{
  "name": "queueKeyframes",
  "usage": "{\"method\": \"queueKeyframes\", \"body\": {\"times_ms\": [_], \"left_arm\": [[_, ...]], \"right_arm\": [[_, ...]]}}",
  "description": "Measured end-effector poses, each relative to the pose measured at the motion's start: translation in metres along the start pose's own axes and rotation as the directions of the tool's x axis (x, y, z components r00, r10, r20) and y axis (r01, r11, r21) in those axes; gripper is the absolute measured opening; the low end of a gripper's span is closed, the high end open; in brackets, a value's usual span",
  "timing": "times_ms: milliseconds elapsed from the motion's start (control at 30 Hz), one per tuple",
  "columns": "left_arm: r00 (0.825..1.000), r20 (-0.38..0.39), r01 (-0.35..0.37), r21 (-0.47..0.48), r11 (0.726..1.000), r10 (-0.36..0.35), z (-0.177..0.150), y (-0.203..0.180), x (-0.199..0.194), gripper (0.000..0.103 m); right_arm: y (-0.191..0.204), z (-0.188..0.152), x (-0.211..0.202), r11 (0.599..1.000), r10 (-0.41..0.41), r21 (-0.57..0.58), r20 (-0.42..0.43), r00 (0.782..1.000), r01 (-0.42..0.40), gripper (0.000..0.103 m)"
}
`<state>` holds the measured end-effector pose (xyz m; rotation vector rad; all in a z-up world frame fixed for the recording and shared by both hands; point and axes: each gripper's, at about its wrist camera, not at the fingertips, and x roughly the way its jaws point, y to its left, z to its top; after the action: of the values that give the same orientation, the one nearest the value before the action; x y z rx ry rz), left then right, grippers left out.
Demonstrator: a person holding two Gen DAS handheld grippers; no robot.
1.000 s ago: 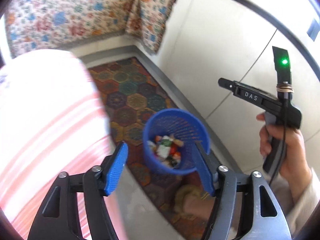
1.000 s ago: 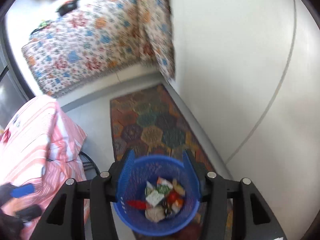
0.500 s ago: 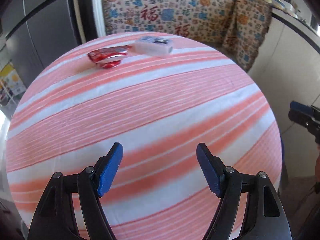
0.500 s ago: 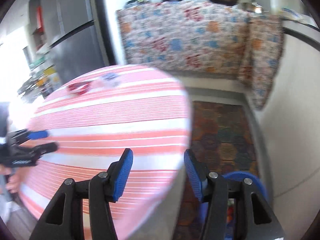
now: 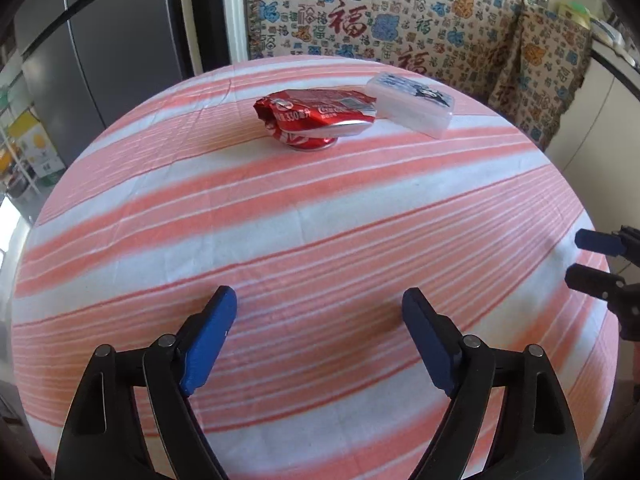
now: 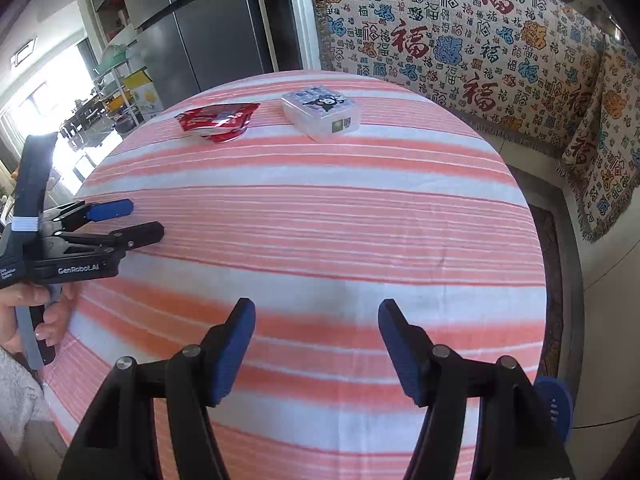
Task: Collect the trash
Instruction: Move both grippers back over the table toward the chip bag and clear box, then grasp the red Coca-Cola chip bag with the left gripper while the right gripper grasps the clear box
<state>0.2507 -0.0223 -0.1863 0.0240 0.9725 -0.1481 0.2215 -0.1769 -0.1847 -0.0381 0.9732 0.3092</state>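
Observation:
A crushed red soda can (image 5: 316,116) lies at the far side of the round table with the pink striped cloth (image 5: 320,240); it also shows in the right wrist view (image 6: 216,122). My left gripper (image 5: 319,312) is open and empty over the near half of the table. My right gripper (image 6: 316,320) is open and empty over the near right part of the table. The blue trash basket (image 6: 556,404) peeks out below the table's right edge, mostly hidden.
A clear plastic box (image 5: 412,104) with a cartoon lid lies right of the can, also in the right wrist view (image 6: 322,114). A patterned cloth (image 5: 400,20) hangs behind the table. A grey fridge (image 6: 208,28) stands at the back left. A rug (image 6: 550,280) covers the floor on the right.
Both grippers swung up from the blue basket on the floor to the table. The can and box now appear nearer. Both grippers stayed open.

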Motion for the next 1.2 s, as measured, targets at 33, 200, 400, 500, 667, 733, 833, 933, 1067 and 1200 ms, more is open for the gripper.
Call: {"method": "queueKeyframes", "body": {"times_ms": [33,200,400,500,667,733,833,933,1067,1200], "left_arm": [[1.0,0.003,-0.001,-0.006,1.0,0.001,0.002,0.003,0.002,0.086],[0.999,0.038,-0.018,0.007,1.0,0.018,0.001,0.008,0.007,0.093],[0.999,0.033,-0.035,0.015,0.999,0.035,0.001,0.005,0.008,0.095],[0.999,0.032,-0.035,0.016,0.999,0.034,0.0,0.006,0.008,0.096],[0.999,0.028,-0.026,0.02,0.999,0.026,0.0,0.006,0.008,0.098],[0.999,0.027,-0.025,0.02,0.999,0.024,0.0,0.006,0.007,0.098],[0.999,0.027,-0.025,0.019,0.999,0.025,-0.001,0.005,0.007,0.099],[0.999,0.027,-0.026,0.019,0.999,0.025,-0.001,0.005,0.007,0.099],[0.999,0.027,-0.023,0.017,1.0,0.022,-0.001,0.006,0.006,0.099],[0.999,0.04,0.031,-0.008,0.999,-0.031,-0.003,0.012,0.001,0.099]], "right_arm": [[-0.001,0.007,0.007,1.0,-0.003,-0.007,-0.002,1.0,0.003,0.065],[-0.006,0.062,0.036,0.999,-0.016,-0.051,0.0,1.0,0.016,0.086],[-0.009,0.133,0.07,0.991,-0.008,-0.135,0.007,1.0,0.009,0.086],[-0.008,0.152,0.089,0.989,0.007,-0.149,-0.017,1.0,-0.009,0.086],[0.005,0.167,0.111,0.975,-0.006,-0.223,-0.057,0.998,-0.006,0.086],[0.009,0.17,0.116,0.972,-0.005,-0.237,-0.074,0.997,-0.012,0.086],[0.008,0.172,0.116,0.977,-0.001,-0.213,-0.077,0.997,-0.016,0.08],[0.0,0.172,0.11,0.987,-0.006,-0.162,-0.081,0.997,-0.007,0.07],[-0.008,0.157,0.086,0.995,-0.031,-0.096,-0.08,0.996,0.023,0.07],[-0.016,0.126,0.053,0.999,-0.036,-0.02,-0.093,0.995,0.034,0.07]]}}
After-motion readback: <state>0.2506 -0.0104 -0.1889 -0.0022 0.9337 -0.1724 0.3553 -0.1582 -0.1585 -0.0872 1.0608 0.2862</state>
